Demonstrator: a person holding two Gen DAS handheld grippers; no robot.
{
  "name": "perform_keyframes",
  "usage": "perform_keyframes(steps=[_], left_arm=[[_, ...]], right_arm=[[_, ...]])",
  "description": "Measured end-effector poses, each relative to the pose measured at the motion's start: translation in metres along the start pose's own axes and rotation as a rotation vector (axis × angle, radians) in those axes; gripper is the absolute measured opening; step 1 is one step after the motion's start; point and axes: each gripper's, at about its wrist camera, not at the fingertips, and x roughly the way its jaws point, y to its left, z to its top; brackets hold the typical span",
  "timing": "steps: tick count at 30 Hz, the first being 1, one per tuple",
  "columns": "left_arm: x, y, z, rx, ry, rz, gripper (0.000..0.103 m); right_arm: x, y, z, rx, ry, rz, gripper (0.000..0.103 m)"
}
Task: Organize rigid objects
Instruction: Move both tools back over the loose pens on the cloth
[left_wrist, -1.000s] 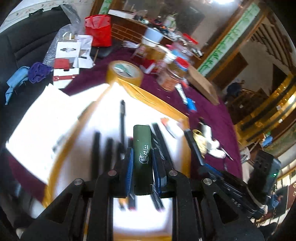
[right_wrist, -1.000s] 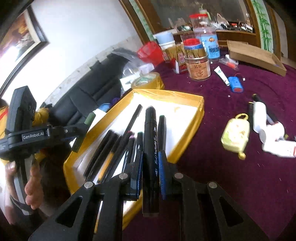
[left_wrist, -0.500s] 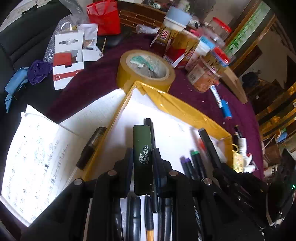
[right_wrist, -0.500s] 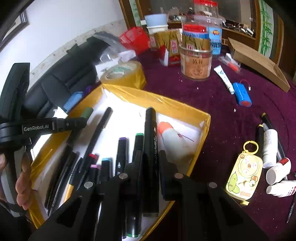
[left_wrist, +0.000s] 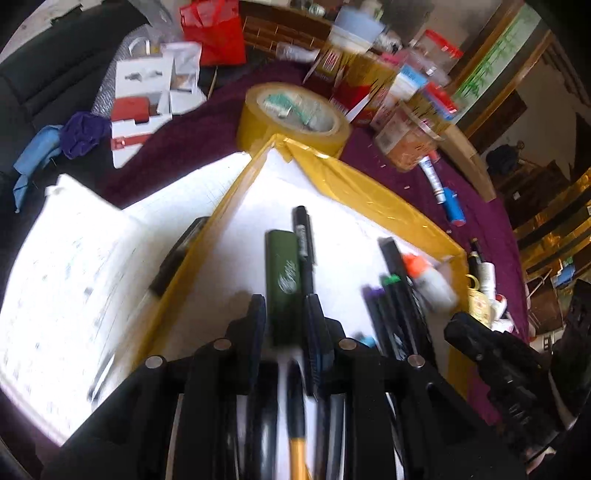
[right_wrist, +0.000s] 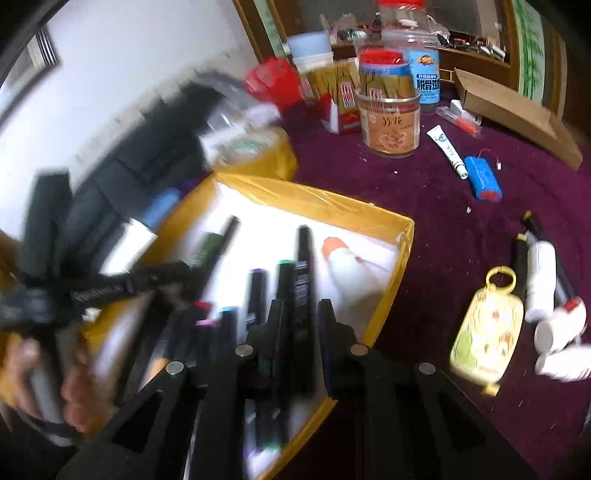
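Note:
A yellow-rimmed tray (left_wrist: 369, 192) with a white floor holds several markers and pens. My left gripper (left_wrist: 284, 317) hangs low over it, jaws a little apart, with a dark green marker (left_wrist: 282, 280) between the fingers; whether they still pinch it is unclear. My right gripper (right_wrist: 301, 314) is over the tray's near corner (right_wrist: 402, 236). Its jaws stand slightly apart around a black marker (right_wrist: 303, 273) that looks to lie among the others. A white glue bottle with an orange cap (right_wrist: 343, 269) lies in the tray.
On the purple cloth lie a blue battery (right_wrist: 482, 179), a white tube (right_wrist: 445, 146), a yellow keychain (right_wrist: 487, 328) and white bottles (right_wrist: 541, 280). A tape roll (left_wrist: 295, 114), jars (right_wrist: 388, 122) and a cardboard box (right_wrist: 517, 110) stand behind. Open notebook (left_wrist: 74, 277) lies left of the tray.
Both grippers have dropped lower into the tray. The jaws of each have widened slightly around their markers. The views are blurred by motion.

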Motion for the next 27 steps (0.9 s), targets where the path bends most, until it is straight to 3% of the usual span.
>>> perform_keyframes(steps=[2, 3, 4, 5, 7, 11, 14, 19, 21, 24, 27], left_arm=[[-0.017, -0.009, -0.015, 0.001, -0.031, 0.005, 0.027], [-0.026, -0.016, -0.025, 0.006, -0.052, 0.004, 0.031], [-0.033, -0.023, -0.033, 0.013, -0.07, 0.003, 0.042], [-0.042, -0.034, -0.045, 0.023, -0.096, -0.002, 0.052], [-0.053, -0.051, -0.064, 0.034, -0.129, -0.021, 0.058], [-0.058, -0.09, -0.1, 0.058, -0.151, -0.055, 0.058], [-0.052, -0.113, -0.116, 0.053, -0.152, -0.015, 0.058], [-0.045, -0.146, -0.132, 0.096, -0.134, 0.026, 0.058], [-0.045, -0.162, -0.137, 0.139, -0.13, 0.033, 0.058], [-0.043, -0.18, -0.143, 0.181, -0.123, 0.029, 0.058], [-0.036, -0.193, -0.145, 0.208, -0.084, -0.017, 0.058]], right_arm=[[-0.03, -0.001, -0.015, -0.013, -0.076, 0.063, 0.026], [-0.042, -0.001, -0.022, -0.014, -0.112, 0.077, 0.035], [-0.059, -0.004, -0.033, -0.002, -0.16, 0.108, 0.04], [-0.074, -0.011, -0.044, 0.032, -0.202, 0.185, 0.04], [-0.094, -0.028, -0.06, 0.12, -0.262, 0.308, 0.04], [-0.113, -0.064, -0.088, 0.295, -0.274, 0.459, 0.04], [-0.119, -0.091, -0.106, 0.404, -0.255, 0.555, 0.04], [-0.133, -0.126, -0.124, 0.471, -0.26, 0.487, 0.04], [-0.138, -0.137, -0.125, 0.469, -0.25, 0.39, 0.04], [-0.151, -0.15, -0.121, 0.394, -0.251, 0.144, 0.04], [-0.161, -0.166, -0.122, 0.356, -0.24, 0.045, 0.04]])
